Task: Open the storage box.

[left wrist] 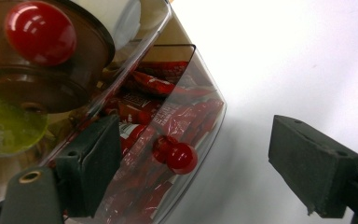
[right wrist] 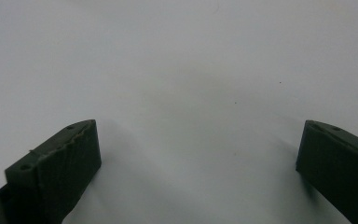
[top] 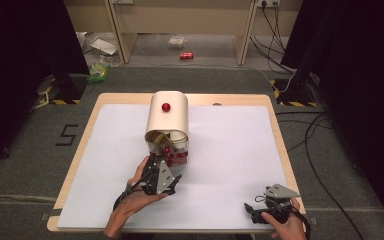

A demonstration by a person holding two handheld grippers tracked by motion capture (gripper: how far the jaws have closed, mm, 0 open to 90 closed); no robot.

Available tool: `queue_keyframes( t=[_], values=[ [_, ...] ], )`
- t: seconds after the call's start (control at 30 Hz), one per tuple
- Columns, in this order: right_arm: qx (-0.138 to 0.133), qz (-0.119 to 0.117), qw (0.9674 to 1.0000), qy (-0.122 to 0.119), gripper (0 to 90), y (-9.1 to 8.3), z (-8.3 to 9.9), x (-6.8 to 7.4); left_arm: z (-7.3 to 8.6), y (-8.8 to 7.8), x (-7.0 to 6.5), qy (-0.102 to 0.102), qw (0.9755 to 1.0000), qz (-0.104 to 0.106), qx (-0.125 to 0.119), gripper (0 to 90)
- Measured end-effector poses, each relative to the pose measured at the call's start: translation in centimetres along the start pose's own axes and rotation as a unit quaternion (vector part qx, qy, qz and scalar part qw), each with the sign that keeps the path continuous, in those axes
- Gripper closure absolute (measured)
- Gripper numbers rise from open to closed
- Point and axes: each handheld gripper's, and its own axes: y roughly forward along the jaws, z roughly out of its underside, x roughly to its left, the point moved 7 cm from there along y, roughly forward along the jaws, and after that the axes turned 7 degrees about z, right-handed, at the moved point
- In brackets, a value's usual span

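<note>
Left of your left gripper (top: 166, 165), well apart from its fingers, a black "5" (top: 67, 134) is marked on the grey floor. Print on the red sachets (left wrist: 168, 116) beside your fingers is unreadable.

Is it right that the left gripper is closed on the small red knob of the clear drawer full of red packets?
Not quite. The left gripper is open: in the left gripper view the red knob of the clear drawer lies between its jaws, untouched. The drawer does hold red packets.
</note>
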Motion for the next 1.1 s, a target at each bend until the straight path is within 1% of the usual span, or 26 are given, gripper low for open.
queue_keyframes(
  t=[0.1,0.13,0.17,0.23,0.27,0.37,0.47,0.6,0.73,0.87,1.0,1.1],
  values=[
    [0.000,0.000,1.0000,0.000,0.1,0.0,0.0,0.0,0.0,-0.6,-0.2,-0.021,0.9996,0.008,-0.016,18.4],
    [0.000,0.000,1.0000,0.000,0.1,0.0,0.0,0.0,0.0,-0.6,-0.2,-0.021,0.9996,0.008,-0.016,19.9],
    [0.000,0.000,1.0000,0.000,0.1,0.0,0.0,0.0,0.0,-0.9,-0.3,-0.031,0.9991,0.010,-0.026,21.5],
    [0.000,-0.001,1.0000,0.000,0.1,0.0,0.0,0.0,0.0,-1.2,-0.3,-0.041,0.9986,0.017,-0.031,23.0],
    [0.000,-0.001,1.0000,0.000,0.1,0.0,0.0,0.0,0.0,-1.2,-0.3,-0.041,0.9986,0.017,-0.031,23.7],
    [-0.001,0.000,1.0000,0.000,0.1,0.0,0.0,0.0,-0.1,-1.6,-0.3,-0.056,0.9975,0.023,-0.036,25.4],
    [-0.001,0.000,1.0000,0.000,0.1,0.0,0.0,0.0,-0.1,-1.7,-0.4,-0.058,0.9973,0.024,-0.037,26.7],
    [-0.001,0.000,1.0000,0.000,0.1,0.0,0.0,0.0,-0.1,-2.1,-0.5,-0.070,0.9963,0.029,-0.041,29.4],
    [0.000,0.000,1.0000,0.000,0.1,0.0,0.0,0.0,0.0,-2.3,-0.6,-0.069,0.9964,0.025,-0.041,32.9],
    [0.000,0.000,1.0000,0.000,0.1,0.0,0.0,0.0,0.0,-2.7,-0.6,-0.078,0.9956,0.027,-0.045,36.6],
    [0.000,0.000,1.0000,0.000,0.1,0.0,0.0,0.0,0.1,-3.0,-0.6,-0.077,0.9957,0.025,-0.044,41.0],
    [0.000,0.000,1.0000,0.000,0.1,0.0,0.0,0.0,0.1,-3.1,-0.7,-0.082,0.9954,0.024,-0.044,44.4]
  ],
)
